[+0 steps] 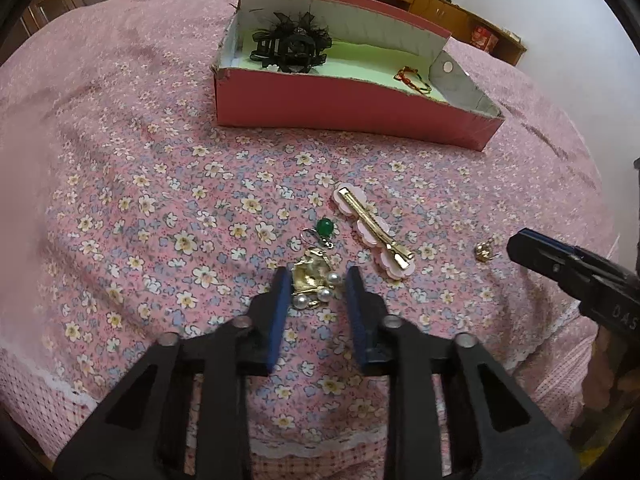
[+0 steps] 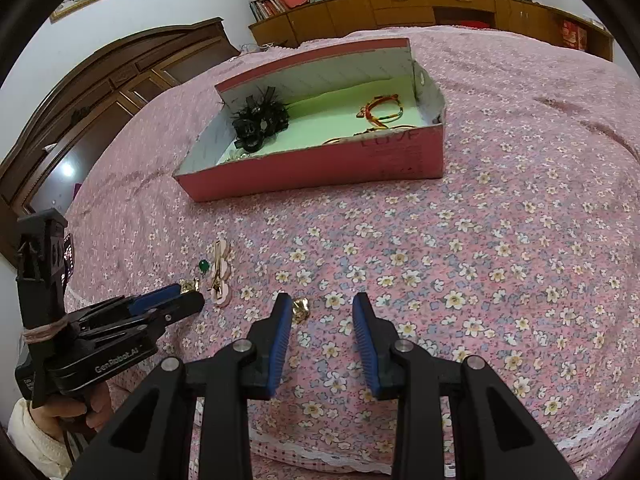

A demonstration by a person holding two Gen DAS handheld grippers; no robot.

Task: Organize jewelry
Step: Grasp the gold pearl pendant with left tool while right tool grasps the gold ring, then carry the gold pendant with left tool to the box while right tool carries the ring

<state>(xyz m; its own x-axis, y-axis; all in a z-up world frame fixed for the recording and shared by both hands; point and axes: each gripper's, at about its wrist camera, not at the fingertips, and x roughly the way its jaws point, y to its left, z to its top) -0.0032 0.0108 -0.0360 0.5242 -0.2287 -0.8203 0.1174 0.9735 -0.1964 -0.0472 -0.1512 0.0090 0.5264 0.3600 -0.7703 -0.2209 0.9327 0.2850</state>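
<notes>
A gold brooch with pearls (image 1: 316,284) lies on the floral bedspread between the open jaws of my left gripper (image 1: 319,280). A green bead earring (image 1: 323,227) and a pink flower hair clip (image 1: 374,232) lie just beyond it. A small gold earring (image 1: 483,250) lies to the right, also in the right wrist view (image 2: 300,307), just inside the left finger of my open, empty right gripper (image 2: 322,306). The pink box (image 1: 352,110) holds a black lace hair clip (image 1: 290,46) and red-orange bracelets (image 2: 382,114).
The floral pink bedspread (image 2: 480,240) covers the bed; its lace-trimmed edge (image 2: 600,424) runs close under both grippers. A dark wooden headboard (image 2: 100,92) stands at the left and wooden cabinets (image 2: 400,8) along the far wall.
</notes>
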